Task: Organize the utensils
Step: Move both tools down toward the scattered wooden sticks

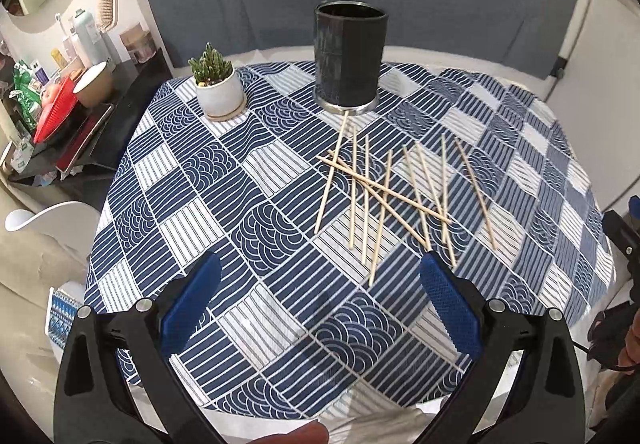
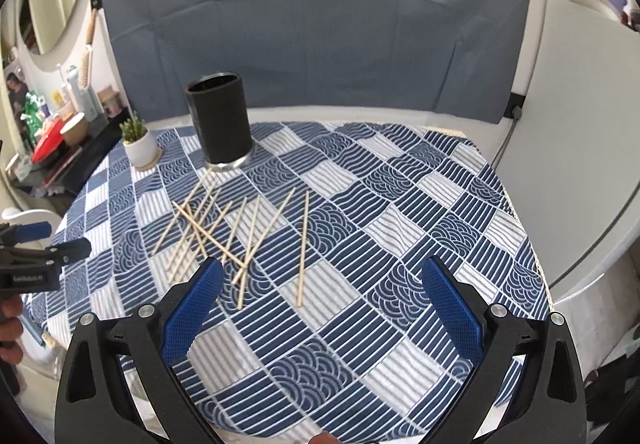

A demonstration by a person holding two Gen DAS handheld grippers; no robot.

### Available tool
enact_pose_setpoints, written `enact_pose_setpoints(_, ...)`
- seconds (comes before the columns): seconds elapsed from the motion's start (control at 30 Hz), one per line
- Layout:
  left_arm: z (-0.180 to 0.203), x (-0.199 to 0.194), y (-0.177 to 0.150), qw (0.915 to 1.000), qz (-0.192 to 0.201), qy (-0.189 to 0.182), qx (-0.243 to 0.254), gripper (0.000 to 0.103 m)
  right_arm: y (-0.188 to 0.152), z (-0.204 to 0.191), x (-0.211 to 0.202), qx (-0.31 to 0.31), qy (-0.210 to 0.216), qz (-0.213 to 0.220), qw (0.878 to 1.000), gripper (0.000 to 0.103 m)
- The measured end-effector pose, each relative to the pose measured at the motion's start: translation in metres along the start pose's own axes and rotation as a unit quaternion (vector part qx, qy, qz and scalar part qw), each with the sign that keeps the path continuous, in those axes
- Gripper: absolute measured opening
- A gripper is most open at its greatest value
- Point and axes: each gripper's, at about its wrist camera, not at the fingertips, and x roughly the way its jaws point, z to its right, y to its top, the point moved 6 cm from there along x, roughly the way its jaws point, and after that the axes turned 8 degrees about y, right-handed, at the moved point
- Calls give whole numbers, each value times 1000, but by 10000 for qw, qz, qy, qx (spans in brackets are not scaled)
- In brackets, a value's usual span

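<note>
Several wooden chopsticks (image 1: 380, 187) lie loose and crossed on the blue patterned tablecloth (image 1: 224, 203); they also show in the right wrist view (image 2: 224, 232). A tall black cylindrical holder (image 1: 349, 57) stands upright behind them, also in the right wrist view (image 2: 221, 121), and looks empty. My left gripper (image 1: 320, 276) is open and empty, hovering above the cloth just in front of the chopsticks. My right gripper (image 2: 320, 276) is open and empty, in front of and to the right of the pile. One chopstick (image 2: 302, 248) lies apart at the right.
A small cactus in a white pot (image 1: 218, 87) stands left of the holder. A dark side table with a red basket (image 1: 56, 107), bottles and a bowl is at the far left. A grey headboard (image 2: 312, 23) rises behind the table. A white panel (image 2: 580, 123) stands at the right.
</note>
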Motion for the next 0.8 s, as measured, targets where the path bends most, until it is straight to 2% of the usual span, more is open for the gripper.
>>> enact_pose_setpoints(0.27, 6, 40, 15, 9989, -430, 178, -36, 97, 18, 14, 50, -88, 222, -539, 9983, 95)
enact_pose_setpoints(0.5, 0, 81, 22, 9959, -830, 305, -171, 97, 12, 17, 98, -277, 335, -1146, 9925, 95)
enact_pose_setpoints(0.8, 2, 127, 30, 9898, -1356, 139, -405, 97, 8, 22, 156, -520, 376, -1737, 9827, 95)
